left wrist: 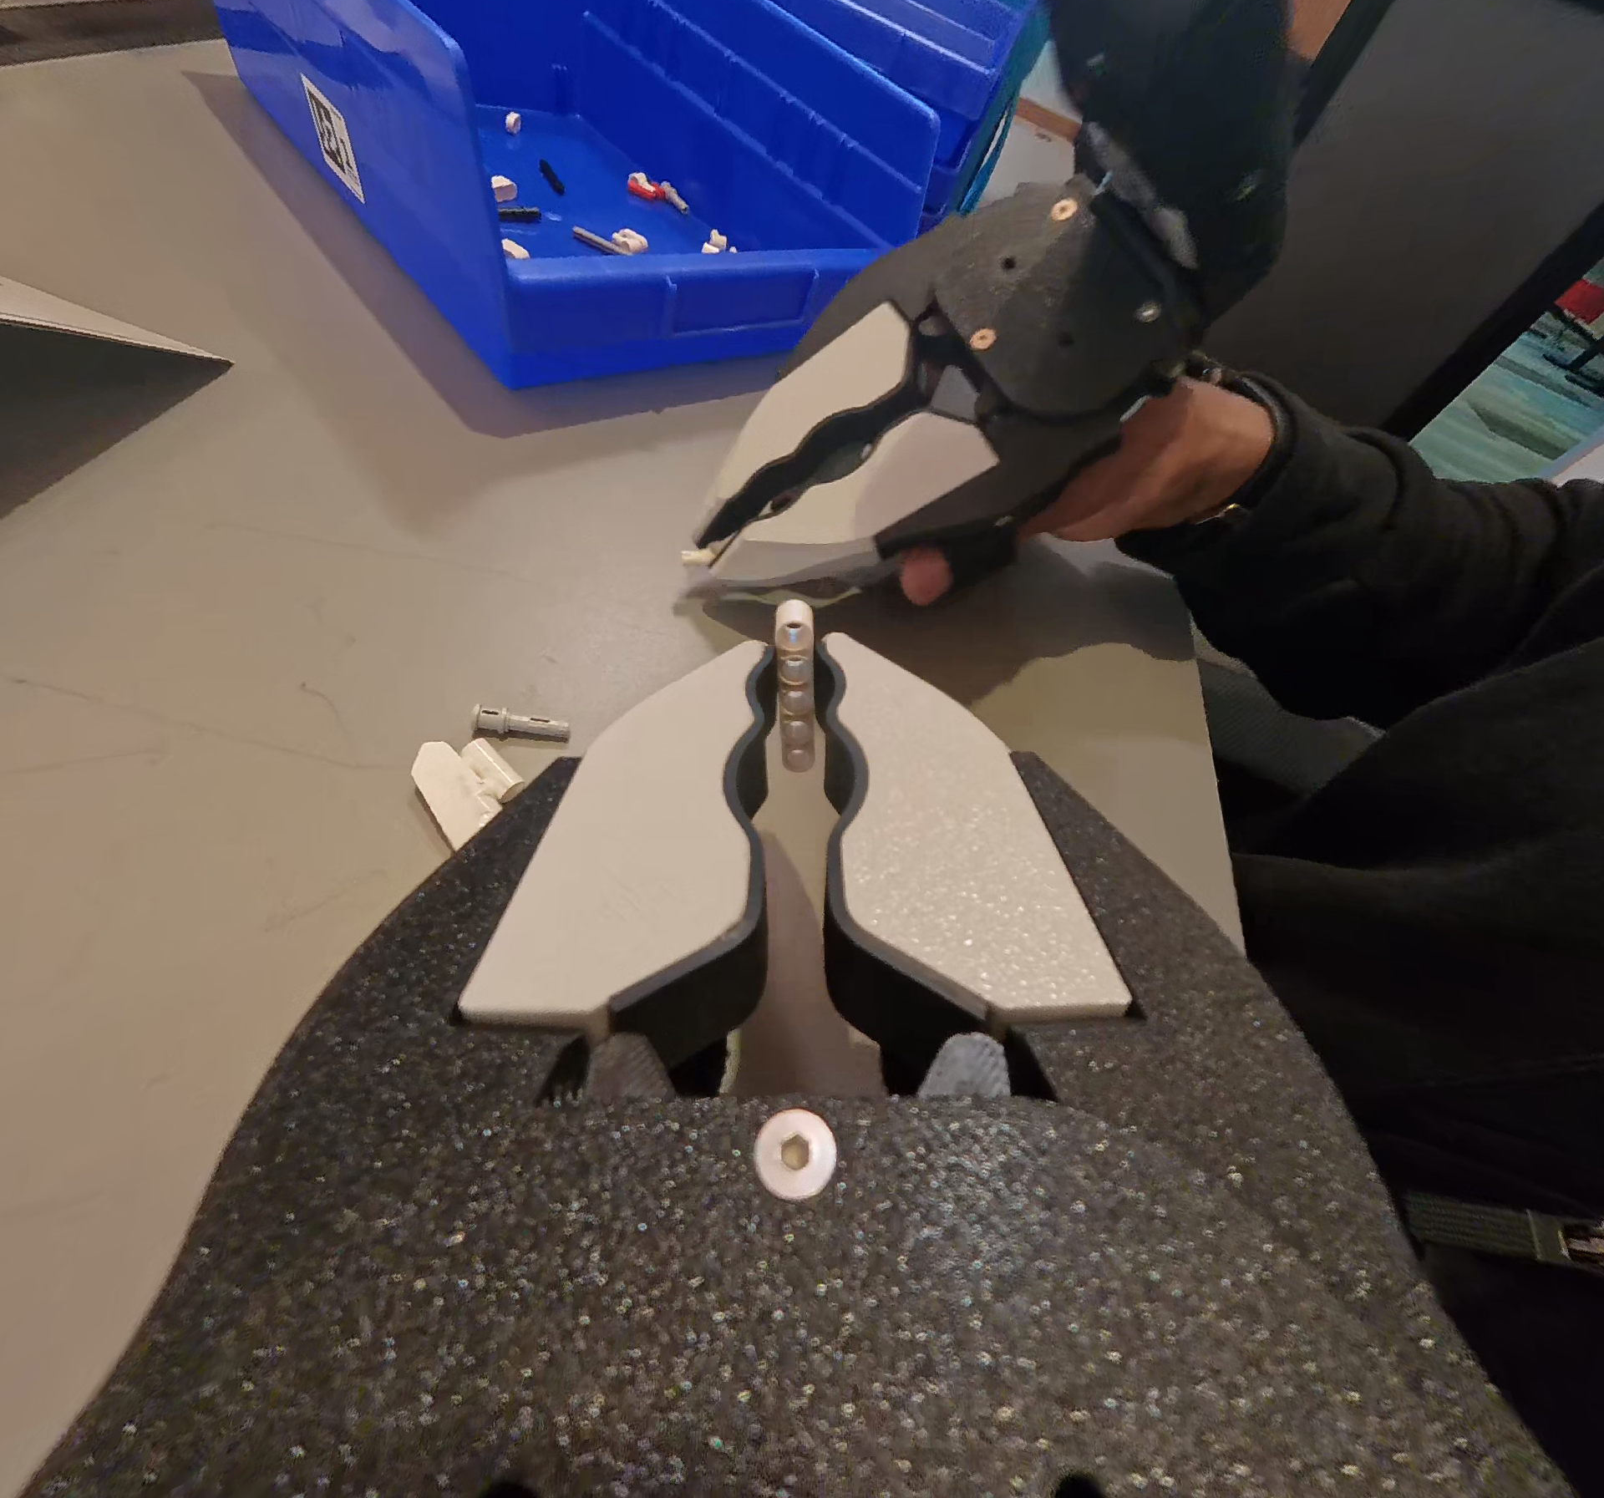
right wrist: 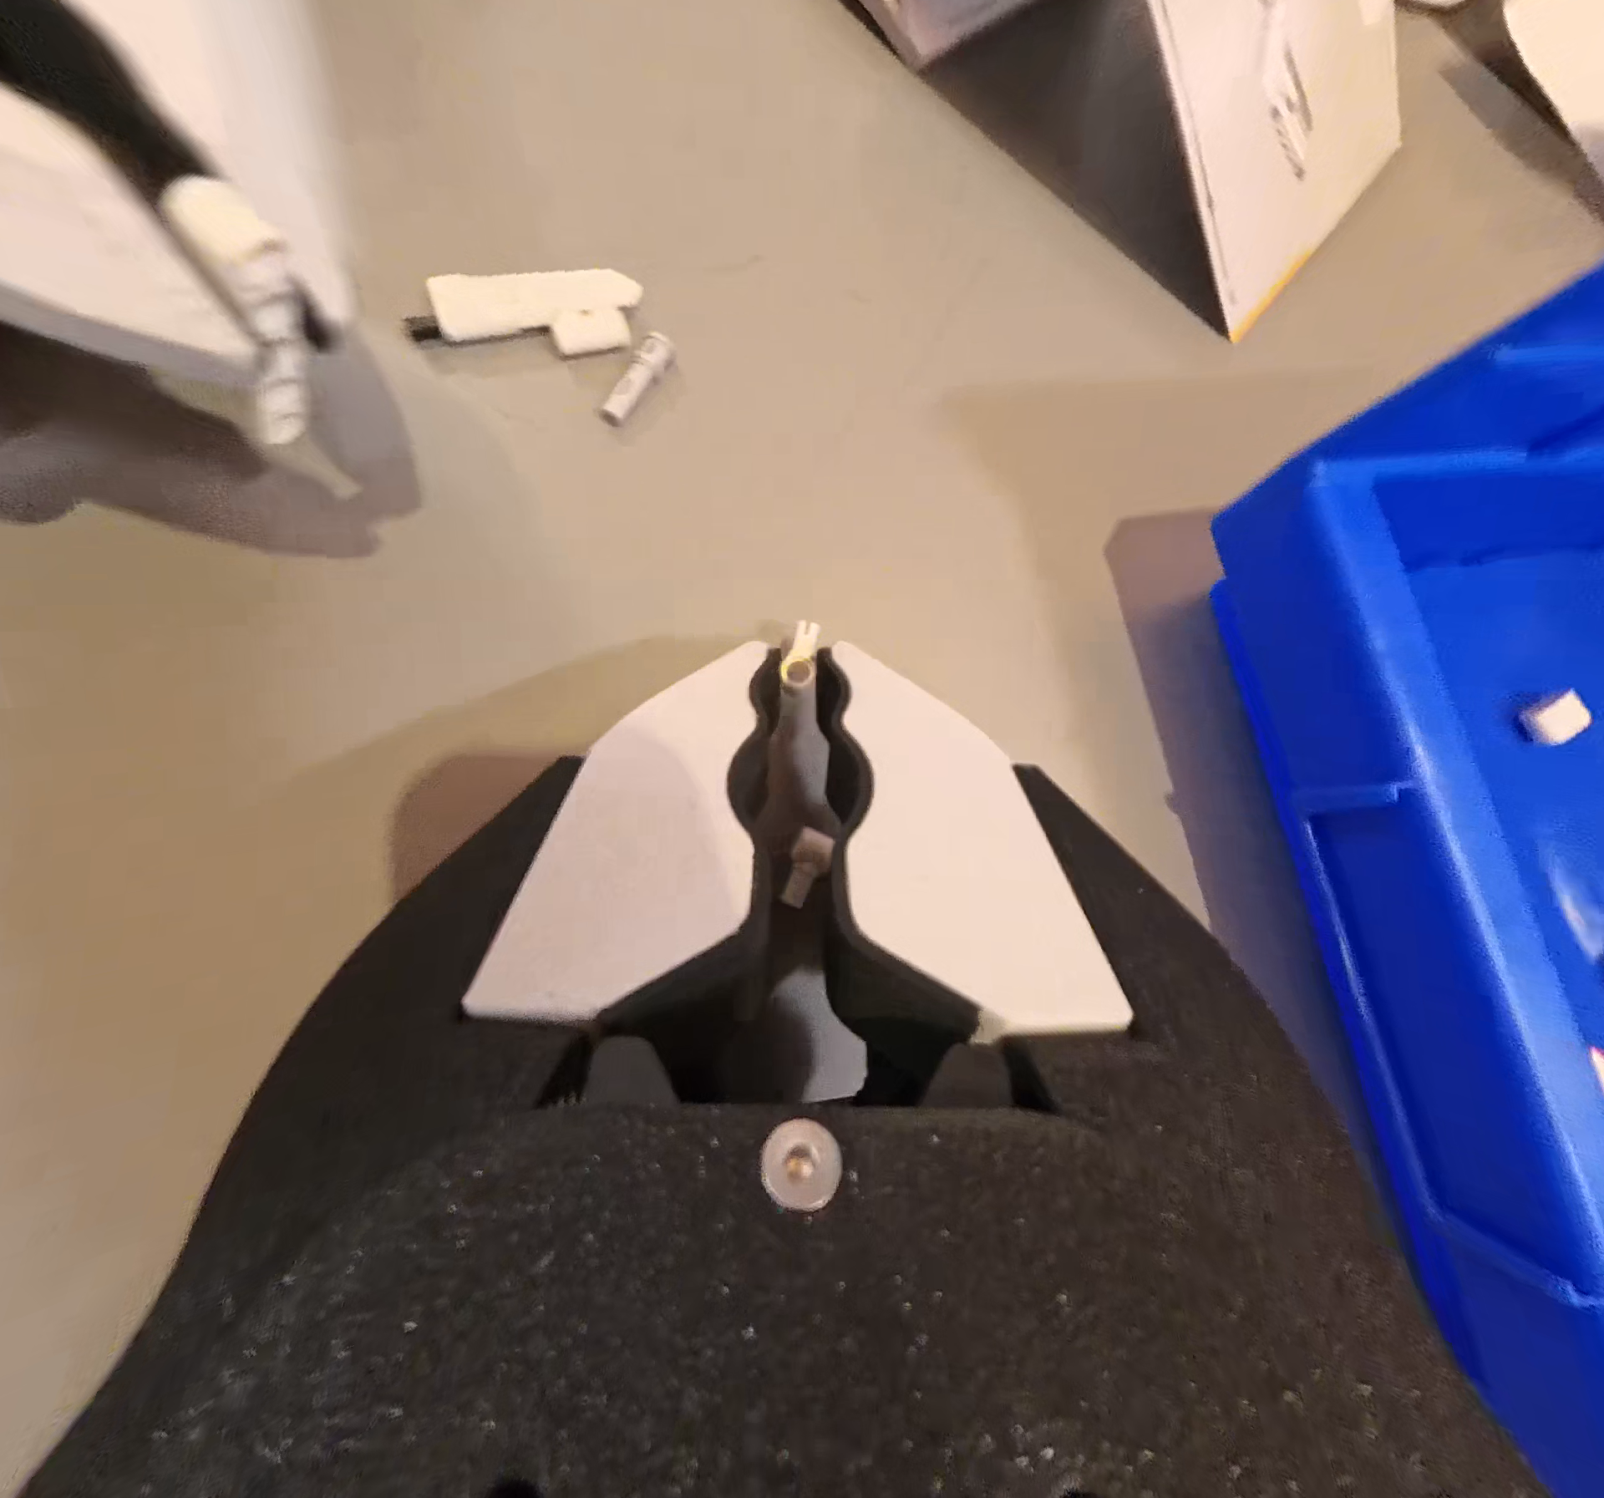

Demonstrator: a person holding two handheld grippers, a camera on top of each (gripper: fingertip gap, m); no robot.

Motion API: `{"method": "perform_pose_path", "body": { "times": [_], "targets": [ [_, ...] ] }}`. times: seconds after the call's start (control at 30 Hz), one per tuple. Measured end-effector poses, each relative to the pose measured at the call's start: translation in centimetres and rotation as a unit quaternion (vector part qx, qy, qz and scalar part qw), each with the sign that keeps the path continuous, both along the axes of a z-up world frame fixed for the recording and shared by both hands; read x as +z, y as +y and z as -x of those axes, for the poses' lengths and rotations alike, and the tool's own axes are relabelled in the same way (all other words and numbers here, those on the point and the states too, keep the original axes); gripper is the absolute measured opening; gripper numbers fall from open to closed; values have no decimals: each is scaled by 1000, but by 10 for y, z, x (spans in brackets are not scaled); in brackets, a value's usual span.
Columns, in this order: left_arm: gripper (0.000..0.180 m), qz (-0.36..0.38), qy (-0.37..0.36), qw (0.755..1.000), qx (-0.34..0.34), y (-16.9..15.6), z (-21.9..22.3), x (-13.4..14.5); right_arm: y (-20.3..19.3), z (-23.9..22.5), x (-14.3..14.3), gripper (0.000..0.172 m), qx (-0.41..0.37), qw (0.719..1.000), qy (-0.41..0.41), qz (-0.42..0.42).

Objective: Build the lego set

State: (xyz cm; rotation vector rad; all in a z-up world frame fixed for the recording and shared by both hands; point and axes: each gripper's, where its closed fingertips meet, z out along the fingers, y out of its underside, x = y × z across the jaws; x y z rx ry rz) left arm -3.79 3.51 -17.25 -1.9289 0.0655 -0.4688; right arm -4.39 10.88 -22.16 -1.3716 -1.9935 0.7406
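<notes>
Fingers of our left gripper (left wrist: 794, 658) are pinching a pale grey plastic beam with a row of round holes (left wrist: 794, 675), its end poking past the tips over the grey bench (left wrist: 260, 588). Our right gripper (right wrist: 800, 658) is clamping a small cream plastic connector pin (right wrist: 803, 642), hovering just beyond the beam and near the front corner of the blue plastic bin (left wrist: 608, 302). We are judging the pin's purchase slim; any misaligned push against a hole could twist it loose.
</notes>
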Motion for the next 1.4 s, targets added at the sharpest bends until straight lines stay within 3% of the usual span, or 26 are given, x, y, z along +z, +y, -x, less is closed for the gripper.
{"method": "perform_pose_path", "body": {
  "times": [0.27,0.43,0.6,0.8,1.4],
  "targets": [
    [8,6,57,997,-42,-3,-1,-6,-55,-10,41,7,172,982,82,-11],
    [8,4,86,991,-100,-9,-6,-9,-72,-12,48,7,265,960,91,1],
    [8,-10,87,990,-112,-10,-1,-6,-78,-9,51,7,332,939,88,12],
    [7,-23,68,990,-120,-11,0,-3,-79,-6,57,7,369,921,96,84],
    [8,-5,116,984,-133,-12,-6,-11,-88,-9,55,6,381,914,105,92]
  ]
}}
